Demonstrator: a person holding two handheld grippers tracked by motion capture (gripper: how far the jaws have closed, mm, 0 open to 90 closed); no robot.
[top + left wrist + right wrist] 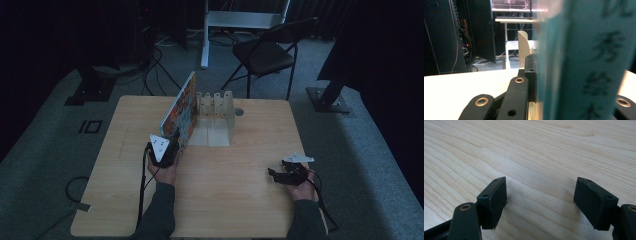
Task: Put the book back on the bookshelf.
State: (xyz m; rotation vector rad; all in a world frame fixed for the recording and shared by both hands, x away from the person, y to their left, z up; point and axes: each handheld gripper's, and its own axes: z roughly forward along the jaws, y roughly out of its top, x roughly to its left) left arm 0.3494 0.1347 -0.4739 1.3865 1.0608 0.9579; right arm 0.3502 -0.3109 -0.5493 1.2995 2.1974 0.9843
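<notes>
A thin picture book (182,107) with a colourful cover stands upright on edge on the wooden table (235,200), just left of a white slotted rack (216,107). My left gripper (173,144) is shut on the book's near end. In the left gripper view the teal spine (586,62) with dark printed characters runs up close to the lens, and the left finger (530,75) presses flat against its side. My right gripper (274,173) rests low over the table at the right, open, with only bare wood between its jaws (540,200).
A black folding chair (265,52) and a white stand leg (204,37) are on the floor beyond the table's far edge. Cables trail across the carpet at the left. A small round fitting (239,112) sits in the tabletop behind the rack.
</notes>
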